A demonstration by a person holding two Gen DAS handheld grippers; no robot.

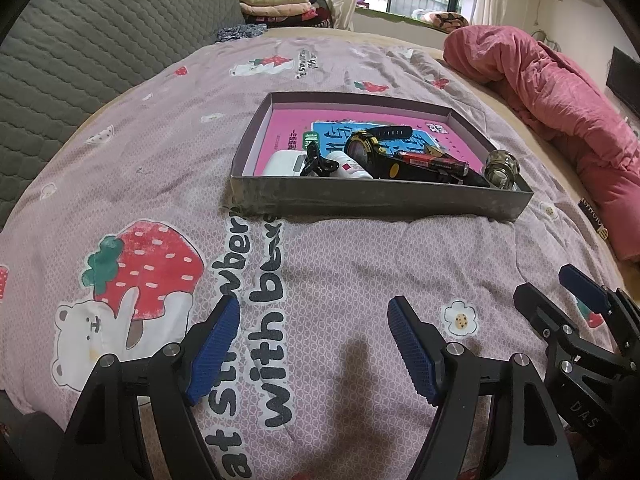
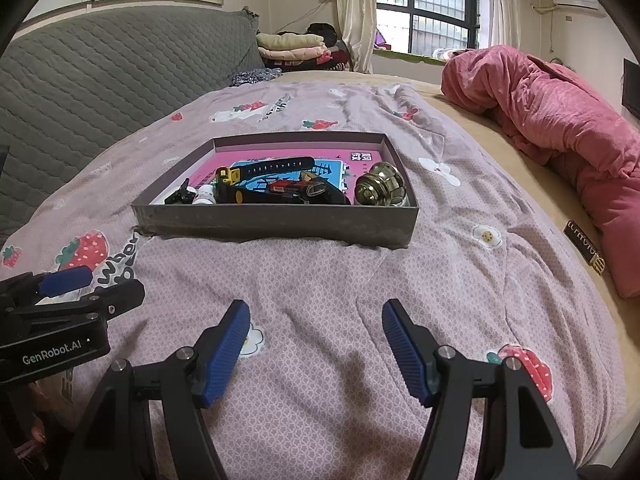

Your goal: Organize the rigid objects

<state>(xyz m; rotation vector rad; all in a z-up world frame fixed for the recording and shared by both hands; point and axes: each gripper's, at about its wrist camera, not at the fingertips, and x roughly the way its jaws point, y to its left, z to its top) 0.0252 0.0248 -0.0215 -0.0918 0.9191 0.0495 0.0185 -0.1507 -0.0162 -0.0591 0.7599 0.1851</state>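
A shallow grey box (image 1: 380, 198) (image 2: 276, 224) sits on the bed ahead of both grippers. In it lie a pink and blue book (image 1: 288, 128) (image 2: 248, 160), a black and yellow watch (image 1: 366, 146) (image 2: 240, 184), a red and black battery (image 1: 432, 162) (image 2: 292, 188), a brass round knob (image 1: 502, 168) (image 2: 378, 186), a white case (image 1: 284, 162), a white bottle (image 1: 348, 168) (image 2: 206, 194) and a black clip (image 1: 316, 160) (image 2: 180, 194). My left gripper (image 1: 314, 320) is open and empty. My right gripper (image 2: 316, 320) is open and empty. Both hover over the bedspread near the box.
The bedspread (image 1: 340, 280) (image 2: 320, 272) is pink with strawberry and bear prints. A pink quilt (image 1: 560, 92) (image 2: 560, 120) lies bunched at the right. A grey padded headboard (image 1: 80, 48) (image 2: 100, 64) is at the left. Folded clothes (image 2: 292, 48) are stacked at the back.
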